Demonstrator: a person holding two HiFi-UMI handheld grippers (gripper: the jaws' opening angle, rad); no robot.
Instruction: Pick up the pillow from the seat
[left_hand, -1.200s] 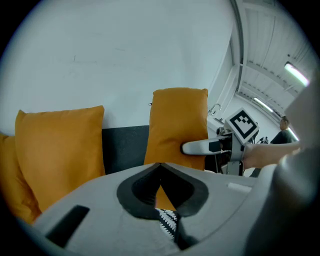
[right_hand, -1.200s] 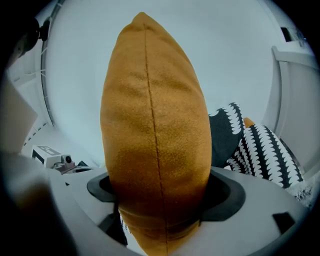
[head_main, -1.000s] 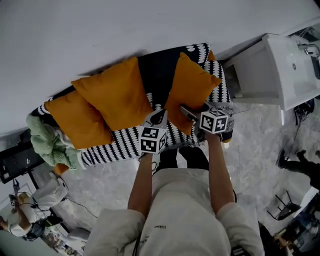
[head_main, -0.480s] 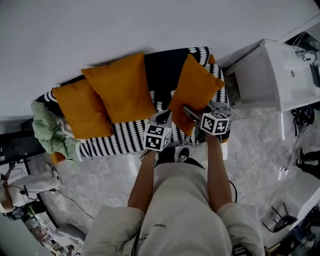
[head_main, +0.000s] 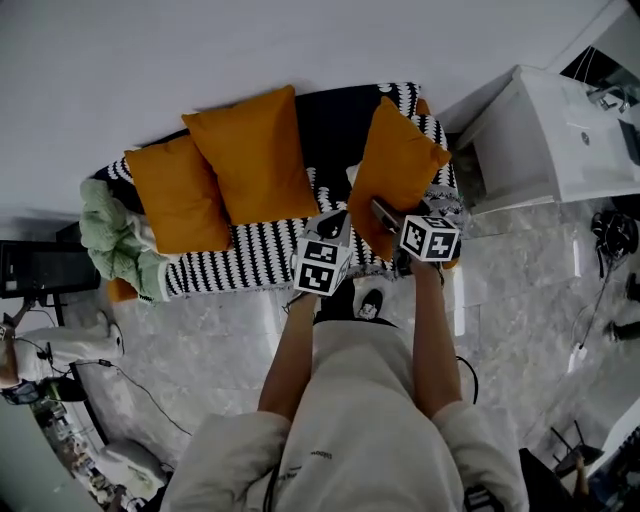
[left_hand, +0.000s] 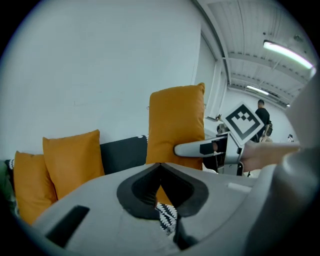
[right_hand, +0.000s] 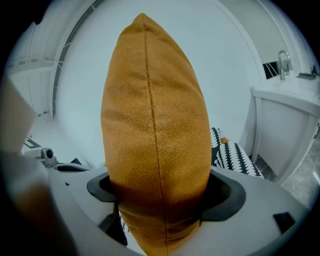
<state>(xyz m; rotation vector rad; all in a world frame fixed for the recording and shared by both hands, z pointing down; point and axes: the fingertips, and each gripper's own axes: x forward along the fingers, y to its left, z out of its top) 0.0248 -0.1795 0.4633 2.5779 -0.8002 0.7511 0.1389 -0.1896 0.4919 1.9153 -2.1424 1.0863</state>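
Fingers (right_hand: 227, 195) of the right gripper (right_hand: 160, 200) pinch the orange pillow (right_hand: 155, 125) low on its body. One dark pad presses each face, and the seam runs straight up between them. The pillow stands on edge, bulging over both pads, with its bottom corner hanging below them.

On the left gripper (left_hand: 160, 167) the fingers (left_hand: 135, 192) are pressed together at the tips with nothing between them. They point at the same pillow (left_hand: 175, 120), which rises upright just beyond with the right gripper's finger laid across it.

From the head view, the right gripper (head_main: 378, 208) holds the pillow (head_main: 395, 170) at its near end, over the right end of the sofa (head_main: 250, 260). Whether its lower edge touches the seat cannot be told. The left gripper (head_main: 335, 222) sits just beside the pillow's near left edge.

Two more orange cushions (head_main: 255, 155) lean against the sofa's back, to the left and well apart from the held pillow. A green cloth (head_main: 110, 235) is bunched at the sofa's left end, and a white cabinet (head_main: 550, 130) stands to its right.
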